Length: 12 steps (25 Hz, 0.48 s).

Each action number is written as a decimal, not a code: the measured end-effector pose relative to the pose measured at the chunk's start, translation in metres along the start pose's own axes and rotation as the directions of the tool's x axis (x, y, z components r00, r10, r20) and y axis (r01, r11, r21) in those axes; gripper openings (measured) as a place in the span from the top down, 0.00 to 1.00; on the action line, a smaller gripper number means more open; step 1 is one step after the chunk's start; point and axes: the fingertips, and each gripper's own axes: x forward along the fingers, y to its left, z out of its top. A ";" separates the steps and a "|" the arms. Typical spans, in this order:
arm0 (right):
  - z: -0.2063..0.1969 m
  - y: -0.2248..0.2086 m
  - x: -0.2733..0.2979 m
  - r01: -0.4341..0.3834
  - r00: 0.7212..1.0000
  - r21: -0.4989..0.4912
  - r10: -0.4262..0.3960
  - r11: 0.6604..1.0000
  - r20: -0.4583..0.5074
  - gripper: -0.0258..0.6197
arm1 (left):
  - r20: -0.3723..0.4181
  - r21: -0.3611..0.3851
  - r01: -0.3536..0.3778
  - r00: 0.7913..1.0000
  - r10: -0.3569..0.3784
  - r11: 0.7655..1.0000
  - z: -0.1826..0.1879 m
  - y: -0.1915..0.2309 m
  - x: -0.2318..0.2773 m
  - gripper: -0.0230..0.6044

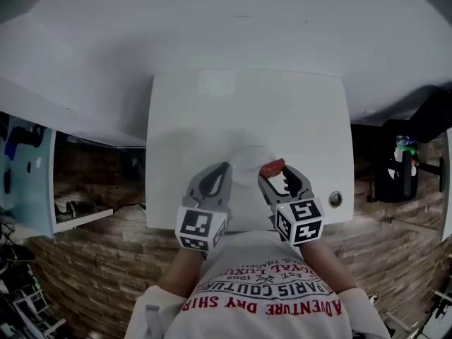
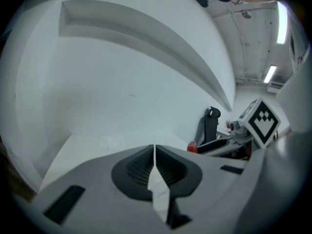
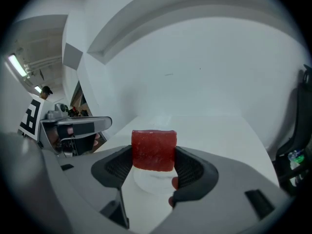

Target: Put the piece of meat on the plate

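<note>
A red block of meat [image 3: 153, 150] sits clamped between the jaws of my right gripper [image 3: 153, 156], held a little above a small white plate [image 3: 146, 182]. From the head view the meat [image 1: 272, 168] shows at the tip of the right gripper [image 1: 274, 174], by the right edge of the faint plate [image 1: 244, 162] near the table's front. My left gripper [image 1: 224, 169] hovers just left of the plate, jaws pressed together with nothing between them [image 2: 154, 152]. In the left gripper view the right gripper [image 2: 214, 144] and a bit of the meat [image 2: 192, 146] appear at the right.
The white table [image 1: 212, 104] stands against a white wall. A round metal grommet [image 1: 335, 199] is set in its front right corner. A black chair [image 1: 395, 168] stands to the right, and a shelf unit [image 1: 28, 175] to the left, on a wood floor.
</note>
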 end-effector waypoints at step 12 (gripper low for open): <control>-0.071 -0.013 0.079 0.086 0.954 -0.015 -0.087 0.996 -0.286 0.54 | -0.111 -0.038 0.097 0.989 -0.101 0.995 -0.055 0.029 0.039 0.94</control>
